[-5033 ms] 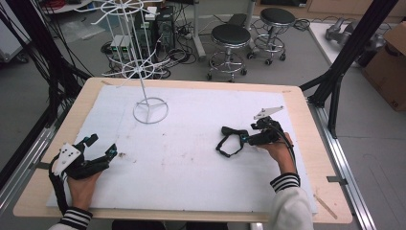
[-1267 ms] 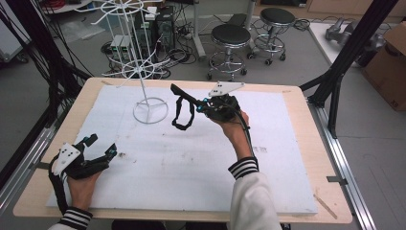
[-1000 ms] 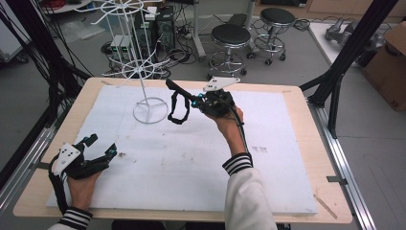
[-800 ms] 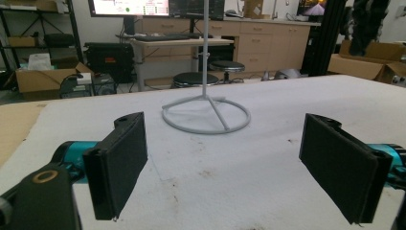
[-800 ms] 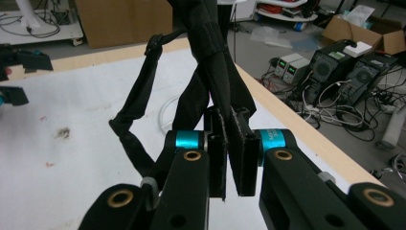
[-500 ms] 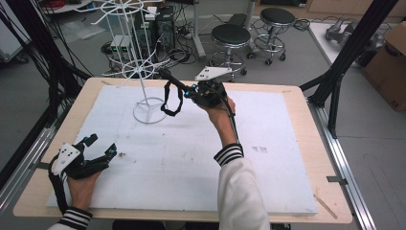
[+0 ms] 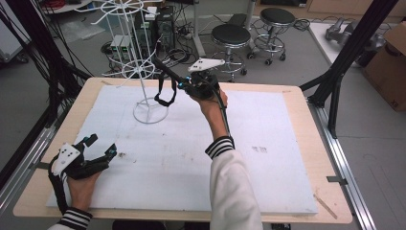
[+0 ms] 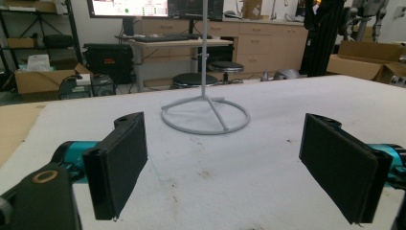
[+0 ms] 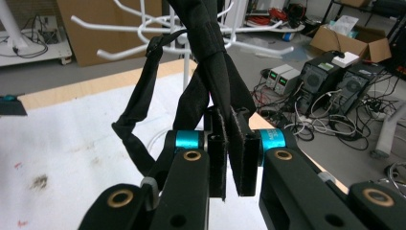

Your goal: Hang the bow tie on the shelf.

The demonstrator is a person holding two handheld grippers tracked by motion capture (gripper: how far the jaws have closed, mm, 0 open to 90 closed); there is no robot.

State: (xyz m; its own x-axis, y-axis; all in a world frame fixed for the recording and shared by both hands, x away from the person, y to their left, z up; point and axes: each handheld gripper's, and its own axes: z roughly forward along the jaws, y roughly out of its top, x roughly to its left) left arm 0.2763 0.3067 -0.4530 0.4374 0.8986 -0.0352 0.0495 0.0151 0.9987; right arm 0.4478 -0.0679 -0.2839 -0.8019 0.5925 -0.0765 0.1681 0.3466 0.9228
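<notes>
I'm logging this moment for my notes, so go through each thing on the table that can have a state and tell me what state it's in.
Right gripper: shut on the black strap, raised beside the rack's hooks.
Black strap: pinched, loop dangling above the mat.
Left gripper: open, nothing between its pads, low over the white mat.
White wire rack: upright on the mat.

One white wire rack (image 7: 143, 72) and one black strap (image 7: 165, 88) are present. Two grippers: left gripper (image 7: 98, 148), right gripper (image 7: 179, 84).
</notes>
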